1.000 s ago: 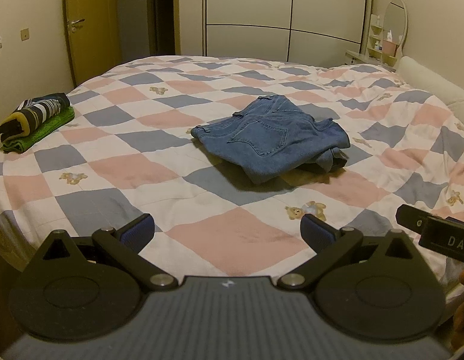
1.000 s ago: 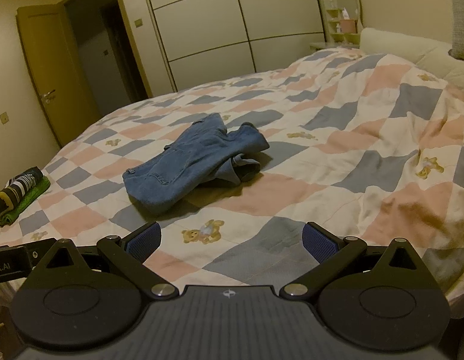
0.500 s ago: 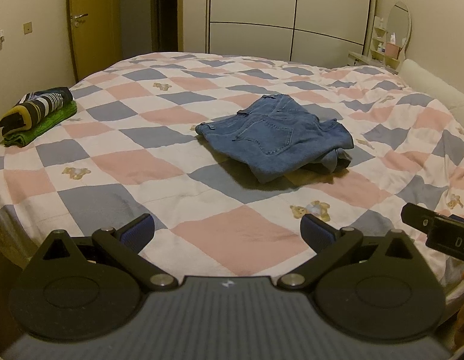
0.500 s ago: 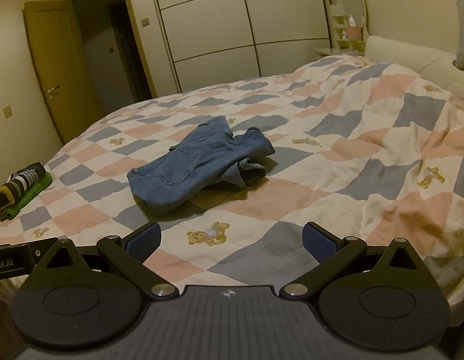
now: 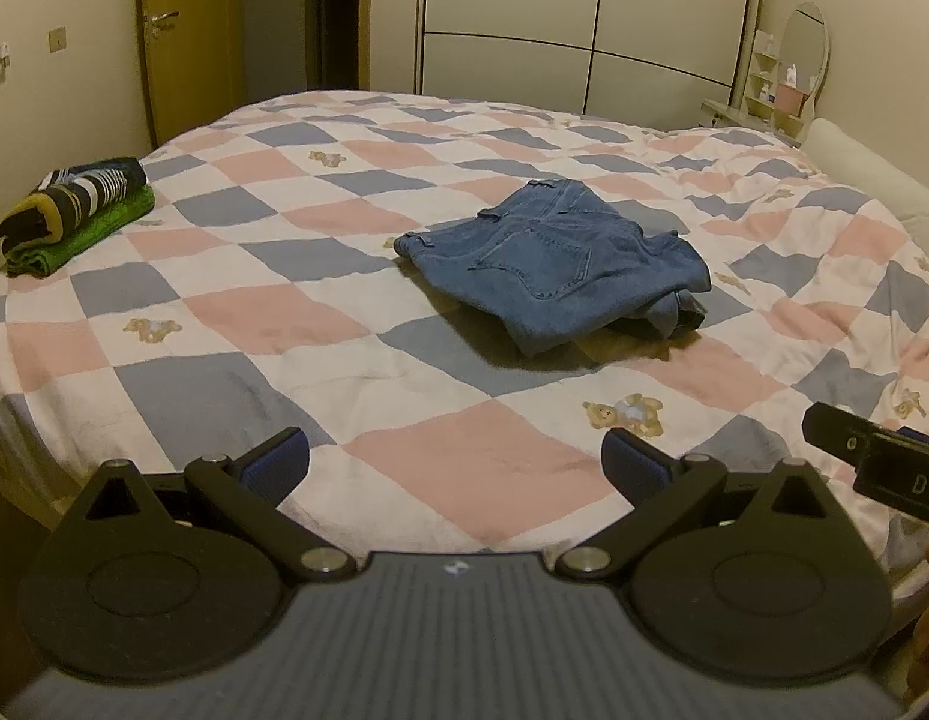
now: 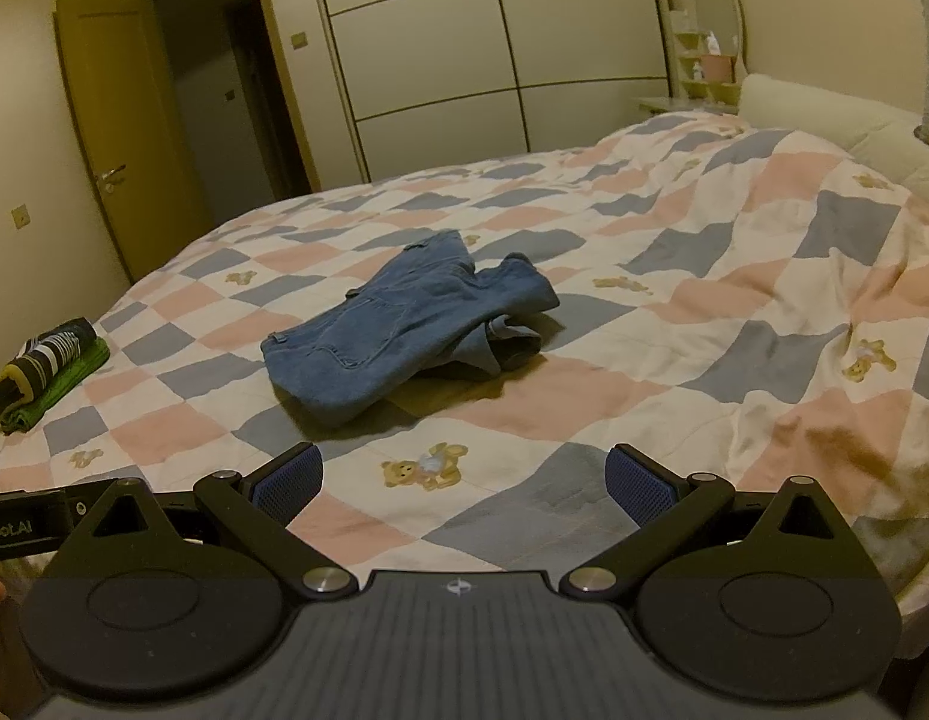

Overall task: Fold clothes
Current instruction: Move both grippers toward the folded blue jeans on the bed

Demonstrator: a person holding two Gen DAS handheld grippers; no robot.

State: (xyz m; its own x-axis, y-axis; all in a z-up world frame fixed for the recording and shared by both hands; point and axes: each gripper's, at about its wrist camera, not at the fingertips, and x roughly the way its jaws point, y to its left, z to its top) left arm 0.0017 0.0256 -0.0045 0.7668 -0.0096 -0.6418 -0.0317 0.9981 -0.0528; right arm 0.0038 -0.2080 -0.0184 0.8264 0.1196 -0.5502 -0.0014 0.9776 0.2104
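1. One pair of jeans (image 5: pixel 554 264) is lying roughly folded mid-bed (image 5: pixel 236 324), well ahead of both tools.
2. One stack of two folded garments (image 5: pixel 74 210), striped over green, is sitting at the bed's far left edge.
3. Left tool (image 5: pixel 455 468) is hovering wide open, gripping nothing.
4. Right tool (image 6: pixel 461 480) is likewise gaping wide, empty.
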